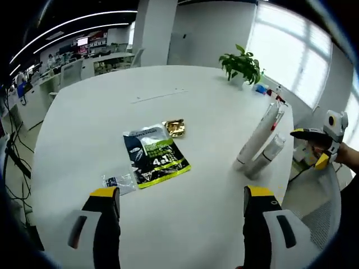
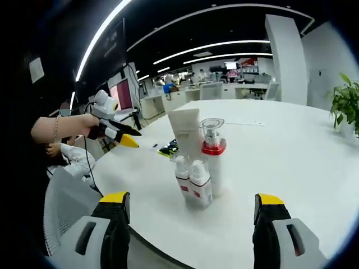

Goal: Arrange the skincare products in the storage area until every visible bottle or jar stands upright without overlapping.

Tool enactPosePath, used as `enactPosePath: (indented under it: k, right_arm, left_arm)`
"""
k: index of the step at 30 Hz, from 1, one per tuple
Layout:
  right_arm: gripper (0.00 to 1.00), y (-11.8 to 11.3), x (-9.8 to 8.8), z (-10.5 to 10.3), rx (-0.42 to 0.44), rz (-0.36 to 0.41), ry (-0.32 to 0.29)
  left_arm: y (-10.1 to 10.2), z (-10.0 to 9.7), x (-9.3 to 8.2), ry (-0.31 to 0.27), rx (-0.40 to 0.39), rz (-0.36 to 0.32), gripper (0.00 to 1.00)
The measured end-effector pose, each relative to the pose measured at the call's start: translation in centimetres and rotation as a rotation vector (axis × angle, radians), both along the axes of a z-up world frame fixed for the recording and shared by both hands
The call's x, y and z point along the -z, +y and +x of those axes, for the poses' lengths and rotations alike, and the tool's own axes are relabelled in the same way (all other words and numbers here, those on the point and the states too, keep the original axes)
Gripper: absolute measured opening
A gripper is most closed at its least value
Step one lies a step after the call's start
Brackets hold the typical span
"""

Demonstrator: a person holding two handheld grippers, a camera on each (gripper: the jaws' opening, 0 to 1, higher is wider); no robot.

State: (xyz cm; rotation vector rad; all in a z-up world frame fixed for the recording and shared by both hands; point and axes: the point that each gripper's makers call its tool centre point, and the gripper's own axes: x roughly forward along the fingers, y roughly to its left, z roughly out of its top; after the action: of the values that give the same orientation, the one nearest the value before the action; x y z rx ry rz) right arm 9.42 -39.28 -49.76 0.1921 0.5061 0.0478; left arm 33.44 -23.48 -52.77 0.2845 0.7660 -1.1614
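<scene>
In the right gripper view, a tight cluster of skincare products stands upright near the table edge. It holds a white tube (image 2: 186, 131), a clear pump bottle with a red collar (image 2: 213, 154) and two small bottles (image 2: 193, 178). My right gripper (image 2: 192, 197) is open just short of them, one jaw to each side. The left gripper view has the same white tube (image 1: 258, 134) and a small bottle (image 1: 267, 155) at the right, looking tilted in the picture. My left gripper (image 1: 182, 196) is open over bare table. The right gripper (image 1: 311, 147) hangs beyond the table edge. The left gripper (image 2: 133, 138) is in a person's hand.
A green-and-black sachet (image 1: 154, 156), a gold packet (image 1: 174, 127) and a small clear packet (image 1: 119, 181) lie mid-table. A potted plant (image 1: 242, 64) stands at the far edge with small bottles (image 1: 261, 88) beside it. A grey chair (image 2: 67, 202) sits against the table edge (image 2: 140, 235).
</scene>
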Motion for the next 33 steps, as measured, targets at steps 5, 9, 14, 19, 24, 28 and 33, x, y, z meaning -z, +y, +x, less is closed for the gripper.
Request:
enactPosePath:
  k: [5, 9, 14, 19, 24, 28, 33]
  right_arm:
    - [0.96, -0.2, 0.1, 0.0, 0.013, 0.001, 0.004]
    - [0.96, -0.4, 0.3, 0.0, 0.025, 0.004, 0.008]
    - [0.95, -0.7, 0.4, 0.0, 0.033, 0.005, 0.014]
    - [0.95, -0.7, 0.6, 0.0, 0.04, 0.007, 0.02]
    - [0.95, -0.8, 0.7, 0.0, 0.043, 0.009, 0.027]
    - [0.95, -0.7, 0.8, -0.1, 0.045, 0.011, 0.033]
    - [0.94, -0.7, 1.0, -0.1, 0.047, 0.011, 0.044]
  left_arm:
    - [-0.9, 0.6, 0.2, 0.009, 0.019, 0.013, 0.82]
    - [-2.2, 1.8, 0.7, 0.009, 0.025, 0.021, 0.81]
    - [-3.4, 3.2, 2.1, 0.033, 0.024, 0.036, 0.79]
    - [-3.6, 3.1, 2.7, 0.032, 0.037, 0.062, 0.77]
    - [-4.2, 4.3, 4.1, 0.036, 0.031, 0.084, 0.74]
    - [-4.8, 4.9, 4.7, 0.035, 0.022, 0.091, 0.72]
    - [-6.2, 6.8, 5.6, 0.043, 0.007, 0.096, 0.67]
